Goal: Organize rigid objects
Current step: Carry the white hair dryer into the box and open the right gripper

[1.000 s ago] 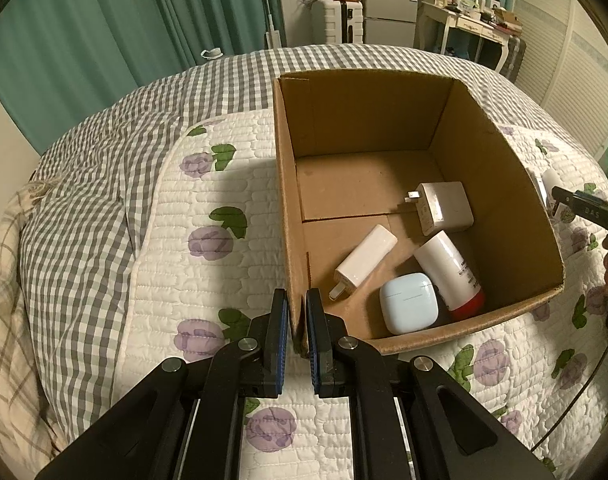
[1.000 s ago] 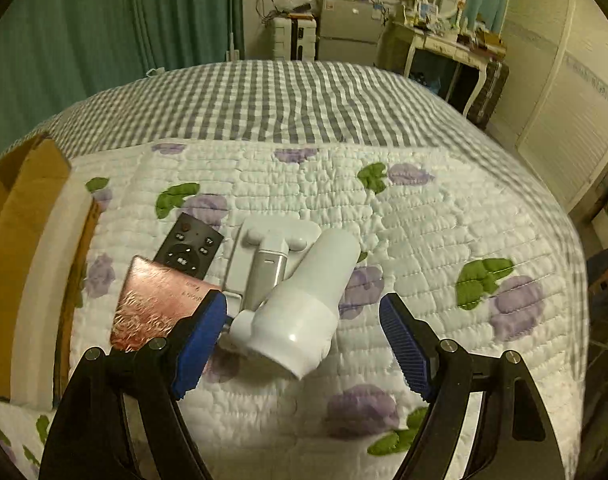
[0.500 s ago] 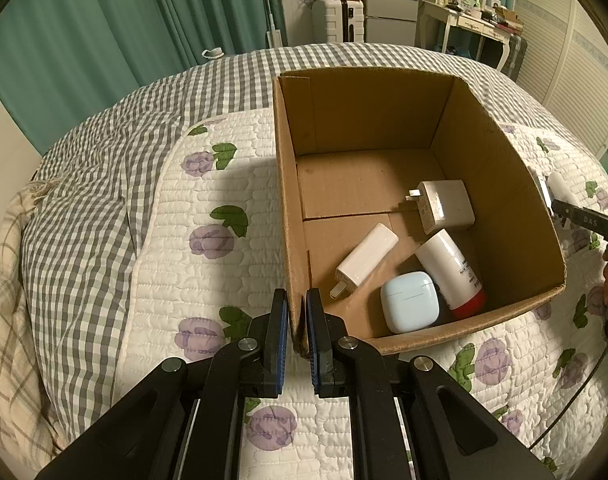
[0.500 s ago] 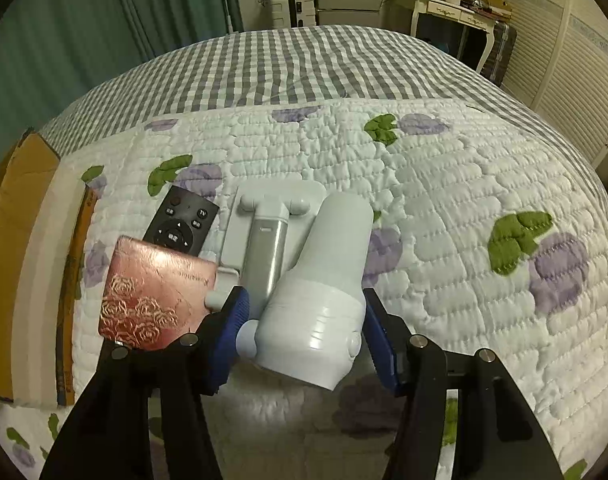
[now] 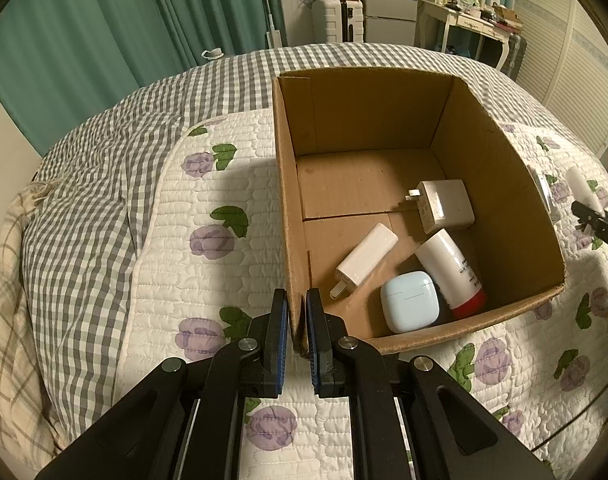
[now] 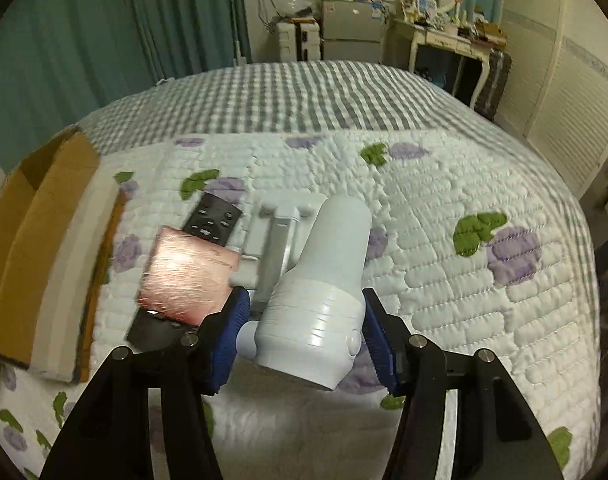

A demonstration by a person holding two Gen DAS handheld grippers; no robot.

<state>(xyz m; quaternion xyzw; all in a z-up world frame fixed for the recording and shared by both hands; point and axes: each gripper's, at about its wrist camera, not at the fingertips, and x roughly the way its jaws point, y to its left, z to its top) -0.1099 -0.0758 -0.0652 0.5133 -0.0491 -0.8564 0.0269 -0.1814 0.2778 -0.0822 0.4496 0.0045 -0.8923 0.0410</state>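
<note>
Right gripper (image 6: 304,336) fingers pinch the smooth white cylindrical device (image 6: 324,288); it could slip free as the left gripper (image 5: 297,336) clamps the brown cardboard box (image 5: 288,200) wall

Home bedroom, quilted floral bedspread (image 6: 444,208) (gingham beneath), teal curtains (image 5: 104,28), vanity table (image 6: 444,36) with mirror

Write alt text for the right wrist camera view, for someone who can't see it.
The right gripper is closed on a white cylindrical device above a floral quilted bed. Left of it lie a pink patterned box, a black remote and a cardboard box.
</note>
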